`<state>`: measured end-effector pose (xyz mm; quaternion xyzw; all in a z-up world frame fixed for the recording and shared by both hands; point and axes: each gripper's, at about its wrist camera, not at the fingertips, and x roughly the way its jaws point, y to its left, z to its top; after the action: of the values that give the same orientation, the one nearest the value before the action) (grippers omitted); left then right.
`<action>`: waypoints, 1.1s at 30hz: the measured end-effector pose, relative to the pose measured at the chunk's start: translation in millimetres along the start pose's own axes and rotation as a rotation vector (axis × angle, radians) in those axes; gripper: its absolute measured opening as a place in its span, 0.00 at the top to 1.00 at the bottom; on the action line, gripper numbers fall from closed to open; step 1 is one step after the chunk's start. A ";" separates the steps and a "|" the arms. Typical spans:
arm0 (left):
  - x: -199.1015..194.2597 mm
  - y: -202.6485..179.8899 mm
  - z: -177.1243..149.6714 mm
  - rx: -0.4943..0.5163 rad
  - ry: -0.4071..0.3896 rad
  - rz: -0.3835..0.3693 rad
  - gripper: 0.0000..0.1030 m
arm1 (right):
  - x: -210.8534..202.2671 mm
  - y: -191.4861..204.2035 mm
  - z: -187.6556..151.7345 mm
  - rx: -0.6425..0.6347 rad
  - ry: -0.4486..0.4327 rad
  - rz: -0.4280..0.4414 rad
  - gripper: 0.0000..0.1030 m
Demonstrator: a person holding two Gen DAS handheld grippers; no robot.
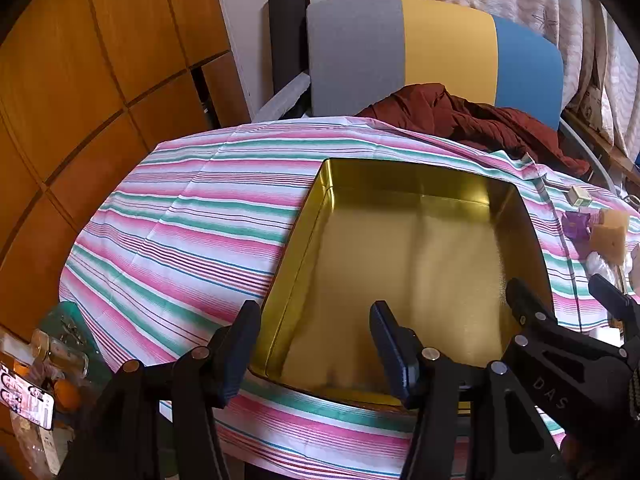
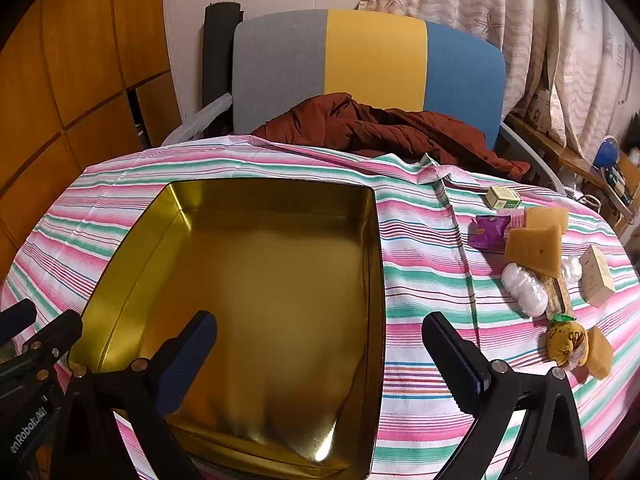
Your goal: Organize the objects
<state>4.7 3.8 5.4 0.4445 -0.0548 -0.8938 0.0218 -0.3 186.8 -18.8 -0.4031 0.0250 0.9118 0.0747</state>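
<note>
An empty gold tin (image 1: 400, 178) lies open on the striped tablecloth (image 1: 180, 232). My left gripper (image 1: 316, 344) hovers open over the tin's near left corner, with nothing pressed between its fingers. My right gripper (image 2: 320, 352) is spread wide open over the tin's (image 2: 260, 196) near right part and holds nothing. To the right of the tin lie loose items: a small green box (image 2: 503, 197), a purple packet (image 2: 486, 232), two tan sponges (image 2: 536, 248), a white wrapped bundle (image 2: 524, 288), a beige box (image 2: 596, 276) and a yellow packet (image 2: 566, 342).
A chair (image 2: 372, 52) with a grey, yellow and blue back stands behind the table, with a maroon jacket (image 2: 380, 128) draped on it. Wooden cabinets (image 1: 80, 80) line the left side. Jars and packets (image 1: 44, 380) crowd the floor at the table's lower left. Curtains (image 2: 520, 12) hang at the right.
</note>
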 end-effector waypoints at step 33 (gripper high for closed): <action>0.1 -1.6 -5.2 0.008 0.013 -0.001 0.44 | -1.2 -2.3 0.9 0.001 0.003 -0.007 0.00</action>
<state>8.8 5.0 2.1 0.4504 -0.0581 -0.8907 0.0198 0.2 188.9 -17.3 -0.4046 0.0240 0.9108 0.0781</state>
